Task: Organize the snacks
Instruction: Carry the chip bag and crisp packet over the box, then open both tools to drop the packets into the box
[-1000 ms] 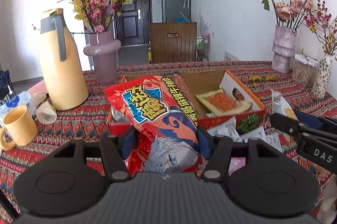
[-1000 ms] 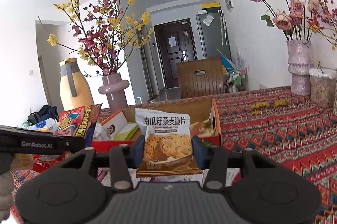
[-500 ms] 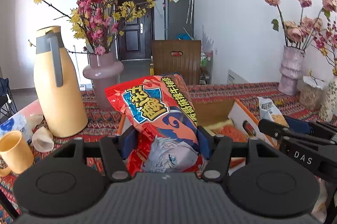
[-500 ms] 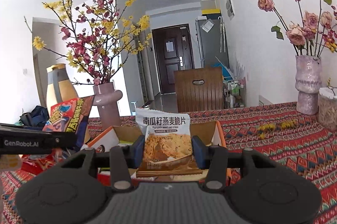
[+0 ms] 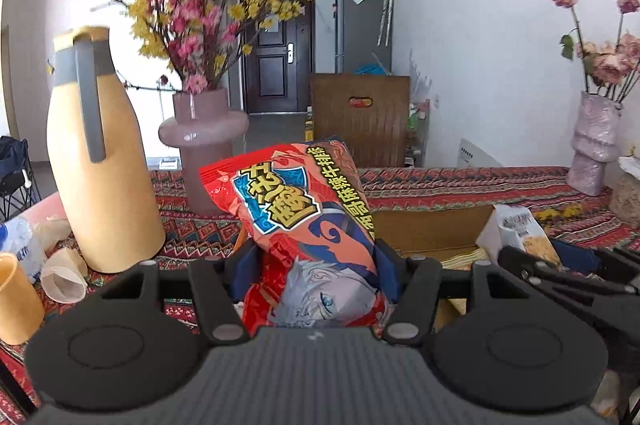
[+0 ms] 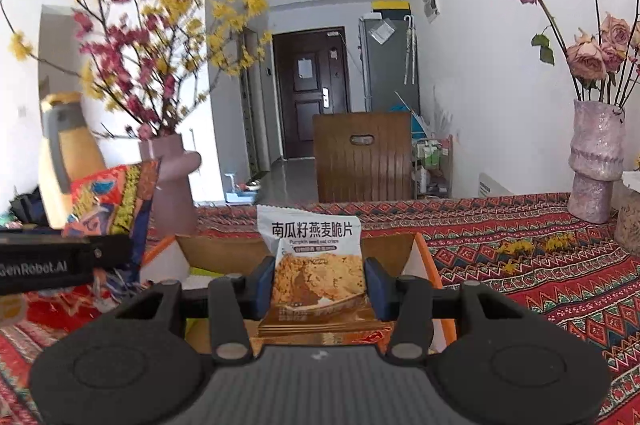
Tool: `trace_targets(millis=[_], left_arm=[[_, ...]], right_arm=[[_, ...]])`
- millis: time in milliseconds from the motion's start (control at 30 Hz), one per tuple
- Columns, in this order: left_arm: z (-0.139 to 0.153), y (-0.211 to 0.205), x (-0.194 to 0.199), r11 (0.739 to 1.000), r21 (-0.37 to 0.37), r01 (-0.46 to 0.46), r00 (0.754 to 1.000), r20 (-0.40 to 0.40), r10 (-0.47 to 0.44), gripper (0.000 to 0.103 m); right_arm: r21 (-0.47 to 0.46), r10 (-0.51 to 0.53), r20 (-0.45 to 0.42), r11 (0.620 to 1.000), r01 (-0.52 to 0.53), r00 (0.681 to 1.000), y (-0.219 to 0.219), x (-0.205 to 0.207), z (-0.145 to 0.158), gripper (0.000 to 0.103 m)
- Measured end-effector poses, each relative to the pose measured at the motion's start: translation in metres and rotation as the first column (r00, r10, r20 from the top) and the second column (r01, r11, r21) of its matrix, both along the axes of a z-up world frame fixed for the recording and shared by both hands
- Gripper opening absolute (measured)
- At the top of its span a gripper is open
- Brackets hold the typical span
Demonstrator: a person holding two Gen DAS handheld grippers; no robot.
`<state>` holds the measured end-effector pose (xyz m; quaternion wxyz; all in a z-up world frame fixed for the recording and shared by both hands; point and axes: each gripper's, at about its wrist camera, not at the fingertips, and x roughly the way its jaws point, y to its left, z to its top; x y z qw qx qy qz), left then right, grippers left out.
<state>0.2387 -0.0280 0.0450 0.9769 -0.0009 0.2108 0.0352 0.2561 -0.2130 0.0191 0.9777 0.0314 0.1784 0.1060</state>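
Observation:
My left gripper is shut on a red snack bag with a cartoon face, held upright above the near side of the open orange cardboard box. My right gripper is shut on a white and brown oat crisp packet, also upright, over the same box. In the right wrist view the red bag and the left gripper's body stand at the left. In the left wrist view the oat packet shows at the right. The box floor is mostly hidden.
A tall yellow jug and a pink vase with blossom branches stand at the left on the patterned tablecloth. An orange mug and paper cups sit near left. A pale vase of dried roses stands right.
Both grippers have moved forward over the table with their packets still gripped. The box has drawn closer and now lies right beneath them; the loose packets in front of it have dropped from view.

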Motion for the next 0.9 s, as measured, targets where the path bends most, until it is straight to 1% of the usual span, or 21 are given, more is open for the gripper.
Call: trace_targets(millis=[67, 133, 167, 200, 233, 333, 500, 533, 600, 633, 667, 700, 733, 767, 800, 900], left_arm=[[-0.011, 0.002, 0.004, 1.000, -0.002, -0.001, 1.000, 0.009, 0.001, 0.061], [-0.024, 0.003, 0.005, 1.000, -0.001, -0.013, 0.999, 0.035, 0.013, 0.061], [-0.032, 0.001, 0.005, 0.999, 0.014, -0.031, 0.998, 0.051, 0.030, 0.061], [-0.038, -0.001, 0.008, 0.998, 0.045, -0.041, 0.998, 0.051, 0.039, 0.061], [-0.043, -0.004, 0.012, 0.997, 0.070, -0.035, 0.999, 0.034, 0.033, 0.061], [-0.050, -0.002, 0.018, 0.999, 0.053, -0.008, 1.000, -0.003, 0.008, 0.061], [-0.049, 0.002, 0.014, 1.000, 0.031, -0.001, 1.000, 0.015, 0.000, 0.062], [-0.049, 0.003, 0.013, 1.000, 0.026, -0.004, 1.000, 0.025, 0.003, 0.065], [-0.047, 0.005, 0.010, 1.000, 0.017, -0.015, 0.999, 0.049, 0.015, 0.085], [-0.046, 0.005, 0.007, 1.000, 0.015, -0.025, 0.997, 0.067, 0.024, 0.087], [-0.044, 0.006, 0.005, 0.999, 0.010, -0.032, 0.996, 0.082, 0.031, 0.093], [-0.042, 0.008, 0.003, 0.999, 0.000, -0.040, 0.995, 0.094, 0.040, 0.103], [-0.041, 0.009, 0.001, 0.998, -0.007, -0.056, 0.992, 0.112, 0.056, 0.103], [-0.040, 0.010, -0.001, 0.997, -0.010, -0.072, 0.990, 0.124, 0.072, 0.103], [-0.039, 0.011, -0.001, 0.996, -0.011, -0.083, 0.988, 0.130, 0.084, 0.103], [-0.038, 0.014, -0.001, 0.995, -0.025, -0.098, 0.986, 0.132, 0.100, 0.103]], right_arm=[[-0.012, -0.014, -0.016, 1.000, 0.013, 1.000, 0.002, 0.007, -0.011, 0.046], [-0.007, -0.015, -0.035, 1.000, 0.015, 0.999, 0.001, 0.010, -0.022, 0.046], [-0.008, -0.021, -0.045, 1.000, 0.020, 0.999, 0.000, 0.012, -0.026, 0.046], [-0.008, -0.027, -0.054, 1.000, 0.027, 0.998, -0.001, 0.014, -0.030, 0.046], [-0.006, -0.029, -0.061, 1.000, 0.029, 0.998, -0.001, 0.015, -0.033, 0.046], [-0.004, -0.037, -0.077, 0.999, 0.036, 0.996, -0.002, 0.020, -0.039, 0.046], [-0.013, -0.041, -0.086, 0.999, 0.040, 0.996, -0.001, 0.022, -0.043, 0.046], [-0.012, -0.039, -0.086, 0.999, 0.038, 0.996, -0.001, 0.021, -0.043, 0.047], [-0.005, -0.040, -0.078, 0.999, 0.040, 0.996, -0.002, 0.019, -0.042, 0.049], [0.000, -0.041, -0.072, 0.999, 0.041, 0.997, -0.003, 0.018, -0.041, 0.053], [0.007, -0.043, -0.065, 0.999, 0.044, 0.997, -0.004, 0.016, -0.040, 0.066], [0.014, -0.049, -0.054, 0.999, 0.050, 0.997, -0.005, 0.014, -0.038, 0.081], [0.018, -0.059, -0.042, 0.998, 0.060, 0.997, -0.006, 0.012, -0.037, 0.087], [0.022, -0.065, -0.033, 0.998, 0.066, 0.997, -0.007, 0.011, -0.036, 0.097], [0.028, -0.071, -0.025, 0.997, 0.072, 0.997, -0.008, 0.010, -0.035, 0.103], [0.036, -0.083, -0.011, 0.996, 0.084, 0.996, -0.010, 0.007, -0.033, 0.103]])
